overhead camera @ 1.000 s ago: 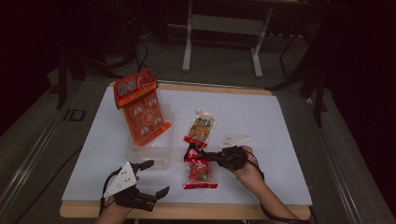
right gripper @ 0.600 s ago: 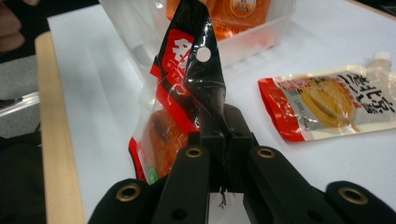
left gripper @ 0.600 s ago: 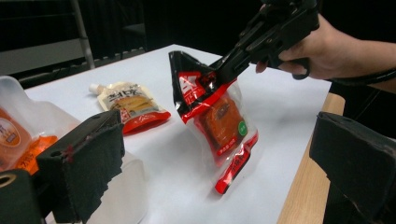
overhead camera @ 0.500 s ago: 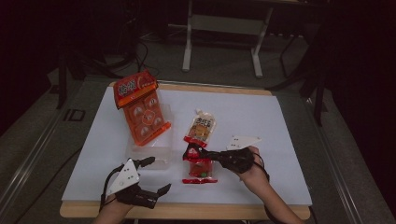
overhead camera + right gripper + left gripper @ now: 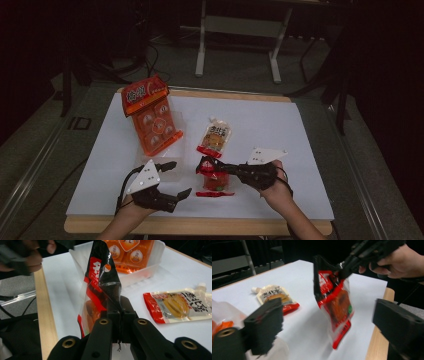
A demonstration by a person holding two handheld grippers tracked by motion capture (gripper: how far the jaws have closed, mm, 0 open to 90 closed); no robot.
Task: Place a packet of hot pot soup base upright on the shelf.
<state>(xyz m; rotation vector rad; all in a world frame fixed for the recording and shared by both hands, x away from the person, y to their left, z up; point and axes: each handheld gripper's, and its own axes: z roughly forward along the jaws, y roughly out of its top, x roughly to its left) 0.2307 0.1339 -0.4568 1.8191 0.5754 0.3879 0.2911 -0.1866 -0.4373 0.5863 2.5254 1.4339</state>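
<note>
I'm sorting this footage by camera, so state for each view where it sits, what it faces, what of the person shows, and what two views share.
High view: above the person's side of the table, facing forward and down on the white table top; both forearms and hands enter from below.
Left gripper view: rides the left gripper, jaws apart, facing the person's right hand.
Right gripper view: rides the right gripper, jaws pinching the red snack packet; a hand at top left.
Shared: the gripper views both show that packet and the spouted pouch.
</note>
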